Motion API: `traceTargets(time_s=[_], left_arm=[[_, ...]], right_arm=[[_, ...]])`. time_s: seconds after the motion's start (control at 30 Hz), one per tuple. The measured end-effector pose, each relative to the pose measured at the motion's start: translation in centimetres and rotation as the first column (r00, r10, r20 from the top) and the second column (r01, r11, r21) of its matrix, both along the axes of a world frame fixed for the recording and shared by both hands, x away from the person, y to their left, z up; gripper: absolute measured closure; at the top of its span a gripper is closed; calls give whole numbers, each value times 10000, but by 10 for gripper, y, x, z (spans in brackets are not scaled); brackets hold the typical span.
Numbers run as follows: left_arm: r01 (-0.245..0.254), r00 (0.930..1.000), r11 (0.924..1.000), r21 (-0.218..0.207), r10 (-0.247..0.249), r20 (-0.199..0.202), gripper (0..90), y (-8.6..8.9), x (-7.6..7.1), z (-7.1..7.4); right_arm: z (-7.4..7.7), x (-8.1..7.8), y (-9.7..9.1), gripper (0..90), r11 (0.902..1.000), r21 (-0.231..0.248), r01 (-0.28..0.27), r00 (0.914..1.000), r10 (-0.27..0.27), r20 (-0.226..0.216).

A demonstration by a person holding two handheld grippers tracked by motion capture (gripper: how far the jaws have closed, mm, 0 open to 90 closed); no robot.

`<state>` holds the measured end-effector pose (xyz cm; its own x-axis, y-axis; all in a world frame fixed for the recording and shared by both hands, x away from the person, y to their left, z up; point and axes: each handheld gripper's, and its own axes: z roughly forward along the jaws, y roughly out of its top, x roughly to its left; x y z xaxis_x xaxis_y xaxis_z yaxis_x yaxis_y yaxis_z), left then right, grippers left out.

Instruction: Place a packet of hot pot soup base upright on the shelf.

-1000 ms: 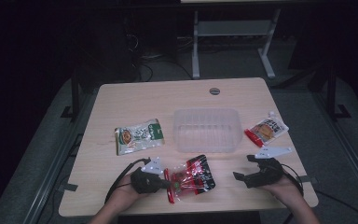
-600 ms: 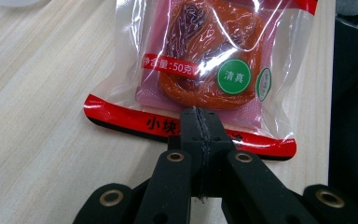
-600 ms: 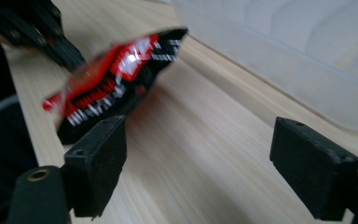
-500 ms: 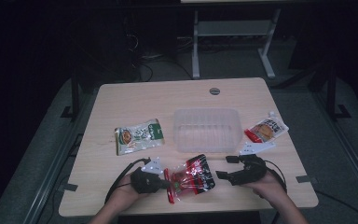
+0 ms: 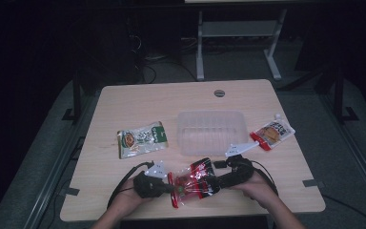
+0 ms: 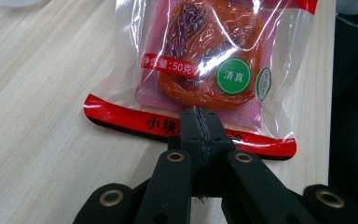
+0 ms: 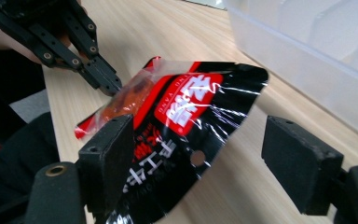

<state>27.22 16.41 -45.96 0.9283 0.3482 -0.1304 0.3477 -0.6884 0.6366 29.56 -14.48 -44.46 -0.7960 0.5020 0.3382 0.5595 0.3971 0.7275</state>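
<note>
I see left gripper point(image 6: 199, 122) pinching red pouch point(image 5: 196, 179) at near-left edge. Right gripper point(image 7: 200, 163) spread around pouch's right end, jaws just closing, not yet gripping.

the snack pouch point(image 5: 198, 180) lay at lower centre, below the container point(image 5: 211, 132), between the left gripper point(image 5: 169, 187) and the right gripper point(image 5: 219, 177).

the red and black snack pouch point(image 5: 196, 181) lies near the table's front edge, its clear window showing an orange-red food piece and a green round label. one sealed end is pinched and lifted, the black end curling up off the wood.
</note>
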Motion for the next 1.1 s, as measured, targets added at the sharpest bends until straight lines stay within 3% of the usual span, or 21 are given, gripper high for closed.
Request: traceTargets(time_s=[0.17,0.37,0.47,0.7,0.73,0.83,0.93,1.1], left_arm=[[-66,10000,10000,-9,66,10,897,0,-1,0],[-84,10000,10000,-21,84,22,897,0,-1,0],[-103,9999,9999,-41,103,17,897,0,-1,0],[-115,9999,9999,-70,114,-37,897,-1,-1,-1],[-127,9999,9999,-82,126,-45,897,-1,-2,-1],[-129,9999,9999,-80,128,-49,898,-1,-1,-1],[-123,9999,9999,-79,123,-16,897,-1,-2,-1],[-150,9999,9998,-105,149,-67,898,-1,-1,-1]], right_arm=[[-7,-1,8,270,9995,-170,-263,9991,257,-340],[-14,-3,11,301,9990,-20,-450,9969,448,-648],[-14,-3,11,363,9979,276,-583,9950,603,-791],[-13,-2,10,496,9964,477,-702,9935,741,-861],[-14,-2,9,559,9953,530,-805,9922,852,-915],[-13,-3,11,596,9943,546,-919,9918,963,-841],[-12,-4,14,690,9922,461,-1156,9905,1187,-696],[-12,-5,19,743,9915,336,-1257,9900,1276,-604]])
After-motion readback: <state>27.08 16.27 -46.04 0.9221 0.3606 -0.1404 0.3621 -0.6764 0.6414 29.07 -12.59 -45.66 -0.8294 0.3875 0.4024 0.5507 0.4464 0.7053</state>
